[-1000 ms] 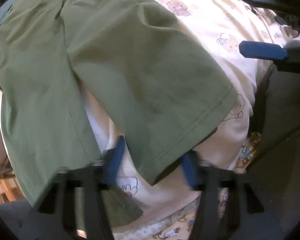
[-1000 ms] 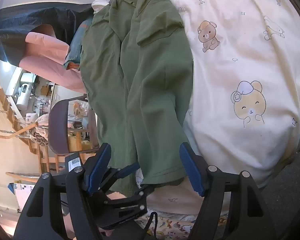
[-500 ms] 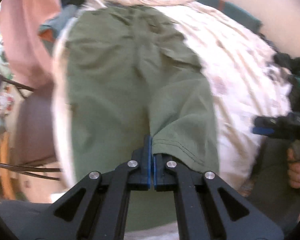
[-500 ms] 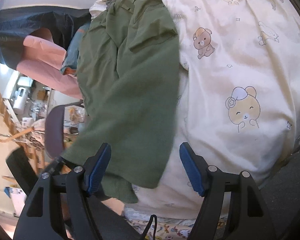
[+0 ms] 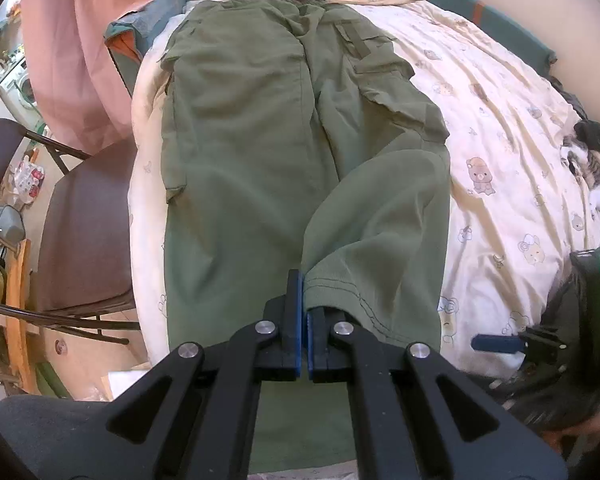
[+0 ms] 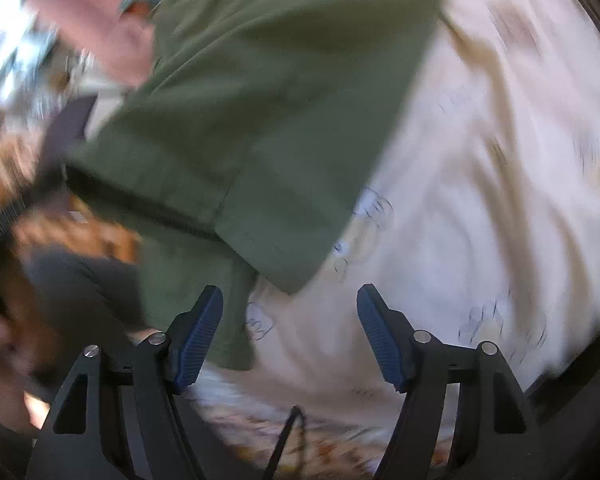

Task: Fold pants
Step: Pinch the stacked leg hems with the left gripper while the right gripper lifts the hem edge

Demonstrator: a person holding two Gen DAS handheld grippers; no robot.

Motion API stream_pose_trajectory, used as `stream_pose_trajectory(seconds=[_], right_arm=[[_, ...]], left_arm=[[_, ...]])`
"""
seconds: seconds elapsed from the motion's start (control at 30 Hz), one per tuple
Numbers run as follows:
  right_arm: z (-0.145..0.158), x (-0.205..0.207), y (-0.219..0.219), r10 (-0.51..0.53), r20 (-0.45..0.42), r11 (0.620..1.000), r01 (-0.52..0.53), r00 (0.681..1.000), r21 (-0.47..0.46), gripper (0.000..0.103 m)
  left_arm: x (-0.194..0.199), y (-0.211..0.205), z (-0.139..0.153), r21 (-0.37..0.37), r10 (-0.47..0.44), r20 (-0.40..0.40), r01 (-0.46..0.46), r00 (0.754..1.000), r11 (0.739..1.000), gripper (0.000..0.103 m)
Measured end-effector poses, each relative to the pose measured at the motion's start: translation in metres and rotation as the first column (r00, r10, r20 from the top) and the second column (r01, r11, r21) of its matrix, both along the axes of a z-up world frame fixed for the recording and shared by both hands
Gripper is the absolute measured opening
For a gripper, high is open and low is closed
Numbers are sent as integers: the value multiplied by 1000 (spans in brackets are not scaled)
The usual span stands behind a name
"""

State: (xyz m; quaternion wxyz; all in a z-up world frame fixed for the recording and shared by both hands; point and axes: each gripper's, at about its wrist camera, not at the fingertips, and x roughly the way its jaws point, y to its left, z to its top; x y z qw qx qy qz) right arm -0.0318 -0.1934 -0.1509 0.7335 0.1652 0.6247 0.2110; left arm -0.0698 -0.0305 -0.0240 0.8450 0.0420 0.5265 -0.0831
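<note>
Blue pads of the left gripper (image 5: 304, 312) are pinched tight on the hem of one leg of the green pants (image 5: 236, 128), lifting it off the cartoon-bear bedspread (image 5: 508, 148) where the rest lies flat. Right gripper (image 6: 290, 332) hangs wide apart, nothing between its fingers, over the bedspread just beside the other hem.

Left gripper (image 5: 304, 312): black linkage frame, blue ribbed pads, silver screws. Right gripper (image 6: 290, 332) same, thin black cable below.
</note>
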Motion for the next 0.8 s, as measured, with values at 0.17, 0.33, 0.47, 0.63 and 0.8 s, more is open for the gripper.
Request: stream_pose_trajectory(seconds=[0.17,0.33,0.47,0.63,0.8], right_arm=[[16,12,37,125,106,991,-119,987,-55,69],[16,27,62,176,169,979,-154,970,-134,63],[19,33,75,144,227,983,-113,963,-143,63],[20,39,77,82,291,985,-33,953,-170,63],[30,36,75,56,391,965,50,919,-257,35]], left_arm=[[2,-3,-2,-8,-14,-12,14,1000,1000,0],[6,-5,-5,-45,-9,-43,7,999,999,0],[8,-9,-6,-57,-22,-61,19,998,998,0],[14,-5,-7,-107,1,-103,-12,995,994,0],[15,-4,-7,-89,14,-102,-23,995,996,0]])
